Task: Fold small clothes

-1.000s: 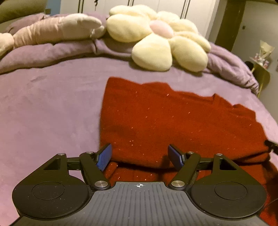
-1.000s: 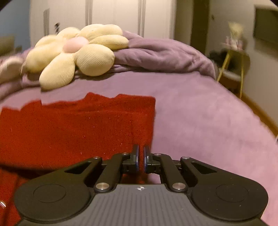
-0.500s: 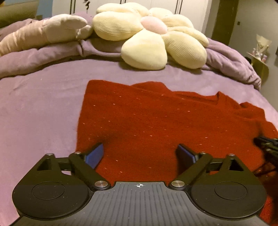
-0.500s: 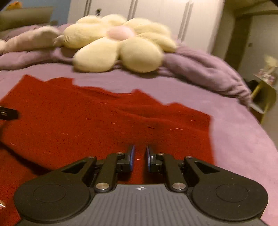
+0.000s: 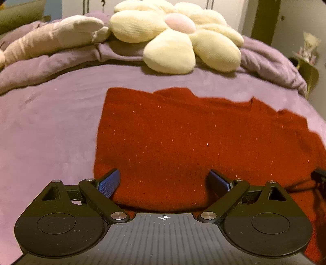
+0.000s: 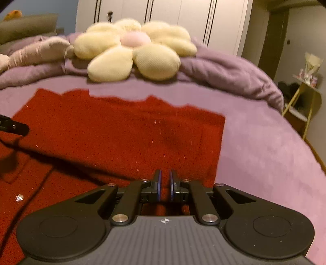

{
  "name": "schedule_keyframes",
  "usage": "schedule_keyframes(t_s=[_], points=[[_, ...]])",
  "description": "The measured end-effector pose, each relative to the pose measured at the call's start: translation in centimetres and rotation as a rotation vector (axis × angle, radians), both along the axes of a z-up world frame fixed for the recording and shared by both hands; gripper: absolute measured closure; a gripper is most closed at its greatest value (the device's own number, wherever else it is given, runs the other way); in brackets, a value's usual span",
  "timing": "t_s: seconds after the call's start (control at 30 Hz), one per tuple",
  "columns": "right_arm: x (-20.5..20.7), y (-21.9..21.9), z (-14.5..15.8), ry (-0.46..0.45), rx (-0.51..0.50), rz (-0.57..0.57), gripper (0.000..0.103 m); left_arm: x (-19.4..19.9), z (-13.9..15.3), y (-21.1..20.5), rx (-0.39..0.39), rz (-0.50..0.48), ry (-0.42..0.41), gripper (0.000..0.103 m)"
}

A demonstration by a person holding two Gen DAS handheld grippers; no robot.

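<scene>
A red knitted garment (image 5: 183, 142) lies folded over on the purple bed, its folded half on top; it also shows in the right wrist view (image 6: 114, 134). My left gripper (image 5: 165, 181) is wide open and empty, hovering over the near left edge of the folded layer. My right gripper (image 6: 165, 183) hovers over the garment's near right part with a narrow gap between its blue pads, holding nothing. The left gripper's tip shows at the left edge of the right wrist view (image 6: 14, 127).
A cream flower-shaped cushion (image 5: 179, 36) and a pinkish plush (image 5: 53, 38) lie on the bunched purple duvet (image 5: 271, 61) at the back. A yellow side table (image 6: 305, 97) stands to the right of the bed. White wardrobe doors (image 6: 183, 18) stand behind.
My right gripper let go of the garment's edge and its pads parted slightly. The folded layer now lies flat. Both grippers drew back a little toward the near edge.
</scene>
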State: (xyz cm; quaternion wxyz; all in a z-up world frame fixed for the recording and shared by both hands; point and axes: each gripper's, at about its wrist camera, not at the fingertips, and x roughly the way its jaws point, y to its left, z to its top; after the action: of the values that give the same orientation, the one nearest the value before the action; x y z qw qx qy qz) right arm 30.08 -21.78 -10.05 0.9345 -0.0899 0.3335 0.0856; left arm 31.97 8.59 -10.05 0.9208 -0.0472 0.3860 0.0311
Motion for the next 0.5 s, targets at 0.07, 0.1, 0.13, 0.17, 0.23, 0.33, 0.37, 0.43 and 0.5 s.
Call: schedule_keyframes(t_s=[0.07, 0.1, 0.13, 0.17, 0.23, 0.33, 0.37, 0.43, 0.5], points=[[0.4, 0.2, -0.3, 0.001, -0.017, 0.005, 0.096, 0.0, -0.2, -0.2, 0.016, -0.006, 0.005, 0.006], [0.6, 0.4, -0.6, -0.001, -0.035, 0.013, 0.096, 0.1, -0.3, -0.2, 0.019, -0.006, 0.006, 0.006], [0.6, 0.6, -0.8, -0.009, -0.050, 0.021, 0.096, 0.1, -0.4, -0.2, 0.020, -0.004, 0.007, 0.006], [0.6, 0.8, -1.0, -0.018, -0.066, 0.030, 0.096, 0.1, -0.5, -0.2, 0.022, -0.002, 0.008, 0.005], [0.5, 1.2, -1.4, -0.035, -0.097, 0.045, 0.096, 0.2, -0.7, -0.4, 0.033, 0.000, 0.008, 0.005], [0.5, 1.6, -1.7, -0.048, -0.133, 0.061, 0.096, 0.3, -0.9, -0.7, 0.057, 0.000, 0.008, 0.003], [0.6, 1.8, -1.7, -0.050, -0.147, 0.068, 0.096, 0.3, -1.0, -0.7, 0.063, 0.000, 0.012, 0.002], [0.7, 2.2, -1.6, -0.037, -0.181, 0.081, 0.096, 0.4, -0.9, -0.8, 0.072, -0.001, 0.021, 0.001], [0.9, 2.7, -1.2, -0.008, -0.224, 0.101, 0.096, 0.2, -0.5, -0.8, 0.090, 0.013, 0.030, 0.001]])
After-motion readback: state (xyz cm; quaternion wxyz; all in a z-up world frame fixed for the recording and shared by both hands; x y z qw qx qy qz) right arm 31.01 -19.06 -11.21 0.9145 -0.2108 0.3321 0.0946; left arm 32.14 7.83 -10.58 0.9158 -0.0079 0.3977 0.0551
